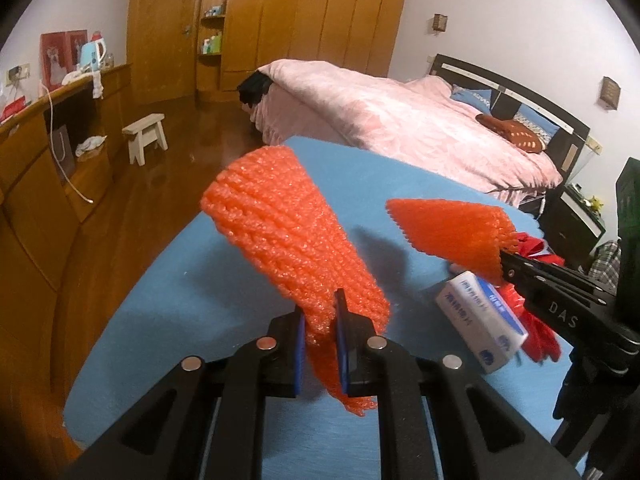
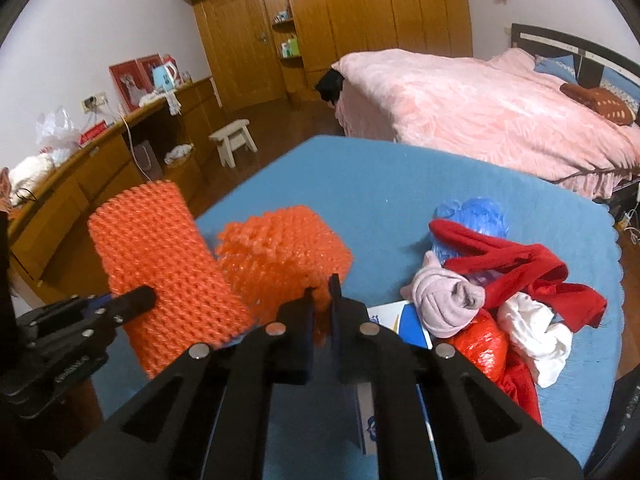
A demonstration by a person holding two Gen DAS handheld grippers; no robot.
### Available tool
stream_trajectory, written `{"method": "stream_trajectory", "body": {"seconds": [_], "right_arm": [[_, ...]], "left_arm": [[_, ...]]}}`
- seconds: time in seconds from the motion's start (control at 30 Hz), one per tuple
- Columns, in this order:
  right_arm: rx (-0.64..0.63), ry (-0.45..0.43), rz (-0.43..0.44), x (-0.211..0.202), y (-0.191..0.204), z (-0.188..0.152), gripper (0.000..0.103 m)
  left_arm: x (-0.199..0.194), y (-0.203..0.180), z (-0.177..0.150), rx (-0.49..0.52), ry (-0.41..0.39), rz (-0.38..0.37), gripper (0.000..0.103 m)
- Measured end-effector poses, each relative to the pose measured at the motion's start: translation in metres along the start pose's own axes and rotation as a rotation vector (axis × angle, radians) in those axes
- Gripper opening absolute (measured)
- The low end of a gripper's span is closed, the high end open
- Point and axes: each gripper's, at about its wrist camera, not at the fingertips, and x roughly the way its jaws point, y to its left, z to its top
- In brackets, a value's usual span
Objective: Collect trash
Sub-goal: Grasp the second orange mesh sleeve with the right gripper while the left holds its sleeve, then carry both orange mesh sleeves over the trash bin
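As both grippers stand raised above the blue table point(image 1: 200, 280), we record each view in turn

Left wrist view: we find the left gripper point(image 1: 322, 344) clamped on the lower end of an orange foam net sleeve point(image 1: 288, 232), which stands up and leans left above the table. To the right, the right gripper point(image 1: 504, 268) pinches the edge of a second orange foam net point(image 1: 448, 232), held clear of the surface. Beneath it lies a white and blue carton point(image 1: 480, 320), touching red plastic at the right edge. A pink bed point(image 1: 400, 120) stands at the far side.

Right wrist view: we find the right gripper point(image 2: 322, 300) closed on the near edge of its crumpled foam net point(image 2: 284, 252). At left the left gripper point(image 2: 132, 300) grips its taller sleeve point(image 2: 160, 264); the two nets sit just beside each other, possibly touching. At right a pile remains on the table: a red cloth point(image 2: 520, 272), a pink rolled sock point(image 2: 444, 300), a white cloth point(image 2: 536, 336), a blue plastic bag point(image 2: 472, 216) and a red plastic bag point(image 2: 484, 344).

Risks, in our judgement: each net is held by a thin margin of soft foam, so a quick swing could tear or slip it free. The open meshes could snag each other if brought closer. No bin is visible, so the drop point cannot be confirmed
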Motion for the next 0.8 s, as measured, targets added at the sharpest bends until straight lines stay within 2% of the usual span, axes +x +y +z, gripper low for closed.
{"method": "stream_trajectory", "body": {"seconds": [0.3,0.53,0.8], "right_arm": [[0.021,-0.048,-0.003,-0.044,-0.009,0.003,0.006],[0.070,-0.081,-0.058,-0.085,-0.040,-0.008,0.006],[0.120,-0.119,-0.144,-0.139,-0.084,-0.028,0.006]], "left_arm": [[-0.017,-0.033,0.009,0.047,-0.022,-0.046,0.013],[-0.023,-0.074,0.010,0.102,-0.032,-0.107,0.013],[-0.025,-0.138,0.007,0.170,-0.036,-0.207,0.013]]}}
